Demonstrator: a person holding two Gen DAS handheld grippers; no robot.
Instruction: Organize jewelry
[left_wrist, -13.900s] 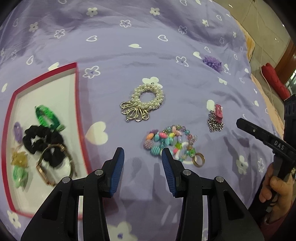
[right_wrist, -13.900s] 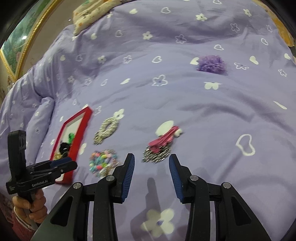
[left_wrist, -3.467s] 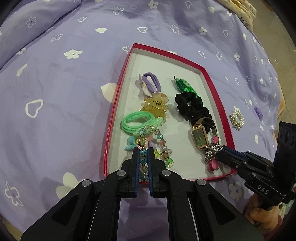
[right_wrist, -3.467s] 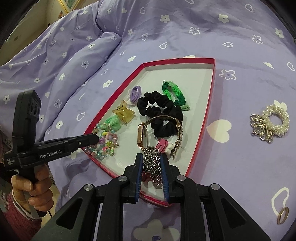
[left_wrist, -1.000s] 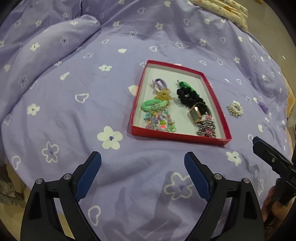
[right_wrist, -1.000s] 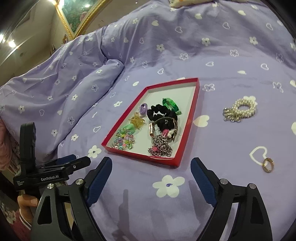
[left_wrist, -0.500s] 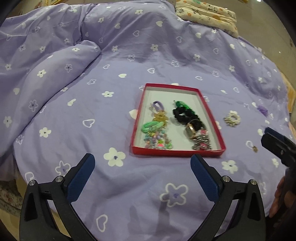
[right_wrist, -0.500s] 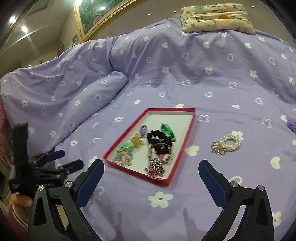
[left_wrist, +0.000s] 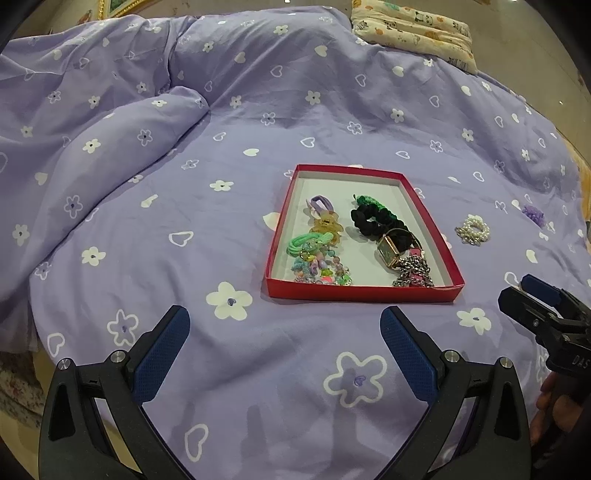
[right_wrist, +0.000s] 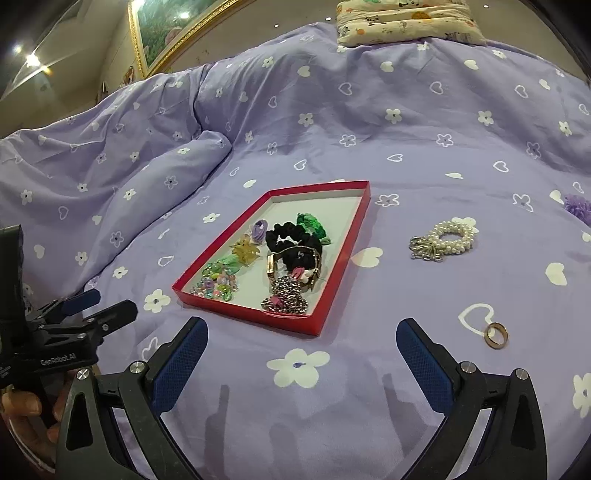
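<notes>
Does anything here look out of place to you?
Yes. Three pieces lie loose on the bedspread, outside the red tray that holds the rest: a pearl bracelet, a gold ring, and a purple flower piece.

red tray (left_wrist: 364, 293) flat on bedspread, holding jewelry
beads (left_wrist: 321, 267), chain (left_wrist: 412, 271), watch (left_wrist: 388, 251) inside; pearl bracelet (right_wrist: 445, 238), gold ring (right_wrist: 496, 335) lie outside to its right

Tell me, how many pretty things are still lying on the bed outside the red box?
3 that I can see: the pearl bracelet to the right of the red box, the gold ring nearer the right gripper, and a purple flower piece far right. Folds may hide more.
</notes>
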